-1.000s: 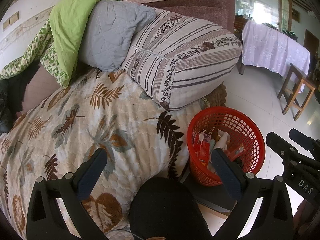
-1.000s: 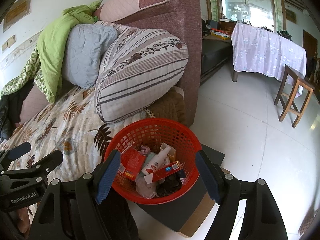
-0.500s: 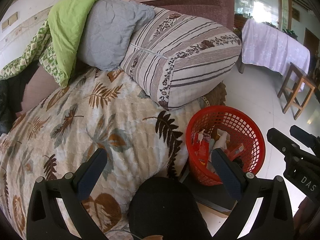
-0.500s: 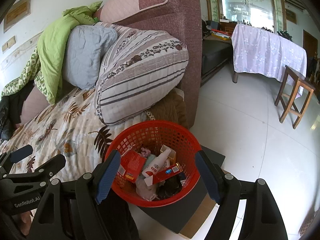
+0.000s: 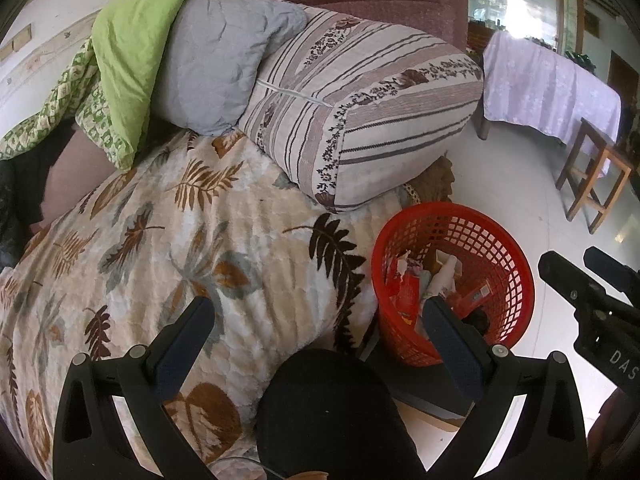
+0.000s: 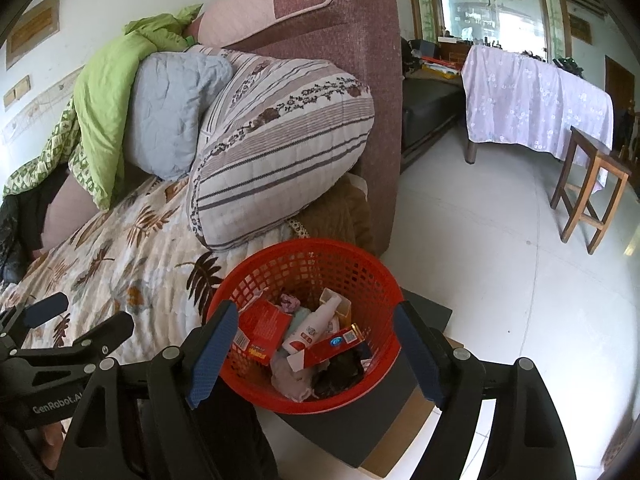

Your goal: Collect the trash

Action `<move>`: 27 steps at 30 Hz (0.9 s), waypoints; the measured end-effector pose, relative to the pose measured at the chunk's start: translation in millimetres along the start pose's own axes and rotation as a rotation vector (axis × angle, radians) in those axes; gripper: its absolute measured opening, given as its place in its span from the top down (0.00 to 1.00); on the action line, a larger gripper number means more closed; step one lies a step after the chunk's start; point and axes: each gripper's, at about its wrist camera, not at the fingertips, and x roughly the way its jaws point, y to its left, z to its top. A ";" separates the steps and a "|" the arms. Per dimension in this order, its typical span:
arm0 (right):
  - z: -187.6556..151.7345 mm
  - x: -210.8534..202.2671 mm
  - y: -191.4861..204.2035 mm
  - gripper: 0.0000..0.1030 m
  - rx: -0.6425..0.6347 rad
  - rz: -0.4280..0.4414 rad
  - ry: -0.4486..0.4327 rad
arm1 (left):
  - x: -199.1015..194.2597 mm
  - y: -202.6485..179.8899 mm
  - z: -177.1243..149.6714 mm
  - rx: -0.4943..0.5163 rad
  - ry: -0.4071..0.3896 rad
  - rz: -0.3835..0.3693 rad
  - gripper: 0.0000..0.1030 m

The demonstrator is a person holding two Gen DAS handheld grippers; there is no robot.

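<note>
Red trash basket (image 6: 308,276) btwn open right claw (image 6: 316,340) tips, untouched

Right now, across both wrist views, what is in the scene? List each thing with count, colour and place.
basket: one, red mesh, on the floor beside the sofa
trash: several pieces, red boxes, white bottle, crumpled bits, inside the basket
striped cushion: one, beige and brown, on the sofa
grey pillow: one, behind the cushion
green blanket: one, over the pillow
leaf-print cover: one, cream and brown, sofa seat
stool: one, wooden, far right
left gripper: open, empty
right gripper: open, above the basket
</note>
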 end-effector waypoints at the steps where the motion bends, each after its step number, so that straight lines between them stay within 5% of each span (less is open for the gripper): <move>1: -0.4 -0.4 -0.6 0.20 0.002 -0.001 0.001 | -0.2 -0.4 -0.6 0.003 0.001 -0.002 0.00; 27: -1.4 0.3 -5.0 0.20 0.010 -0.006 0.002 | 8.0 -8.2 -2.1 0.019 0.033 -0.032 0.00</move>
